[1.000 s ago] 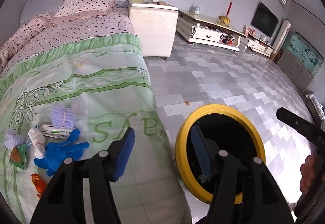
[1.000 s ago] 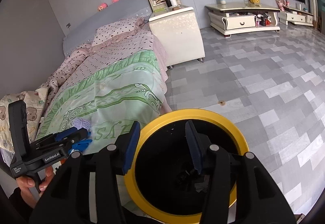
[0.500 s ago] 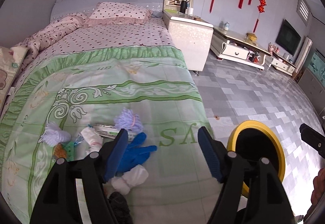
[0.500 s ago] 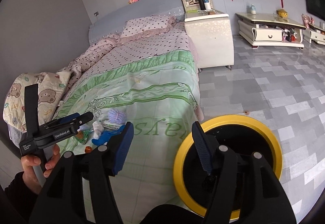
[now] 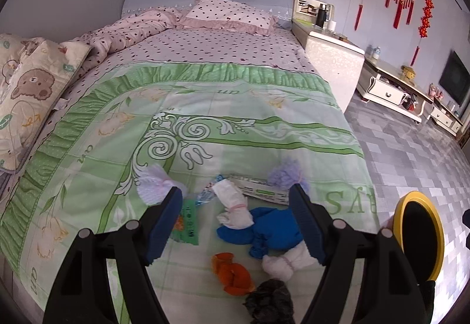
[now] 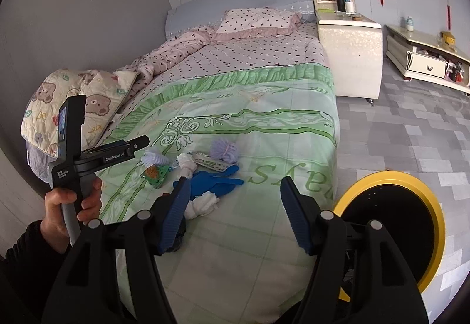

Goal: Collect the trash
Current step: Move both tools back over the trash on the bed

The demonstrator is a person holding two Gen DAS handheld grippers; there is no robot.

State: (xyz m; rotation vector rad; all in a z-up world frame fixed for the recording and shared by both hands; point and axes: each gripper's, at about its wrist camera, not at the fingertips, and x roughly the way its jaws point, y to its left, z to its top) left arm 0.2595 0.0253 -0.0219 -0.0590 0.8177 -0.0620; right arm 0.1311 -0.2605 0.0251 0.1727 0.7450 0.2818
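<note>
Swinging left off the bin [image 5: 418,239], your left gripper [image 5: 236,224] now looks straight down the bed [image 5: 205,106], with the trash pile between its fingers where a second ago the yellow rim filled the view. Your right gripper [image 6: 232,214] has turned off the bin too and now points over the bed's corner.

Hard to read: a dark crumpled lump [image 5: 270,300] at the bottom edge of the left view is half cut off, and you can't tell what it is. The right finger [image 5: 307,224] covers part of the blue glove [image 5: 273,228] and the white wad [image 5: 286,262] beside it. In the right view, the left finger [image 6: 174,215] hides the near end of the pile.

Both sets of jaws stand wide open, holding nothing and touching nothing.

Now the trash: it lies bunched on the green quilt near the foot of the bed. A white pompom [image 5: 152,183], a green wrapper [image 5: 188,219], a tied white roll [image 5: 232,200], a flat box [image 5: 258,190], a lilac pompom [image 5: 286,175] and an orange scrap [image 5: 232,274] lie close together, several touching. Your bin stands on the floor just beside the bed's corner, black inside, rim yellow.
</note>
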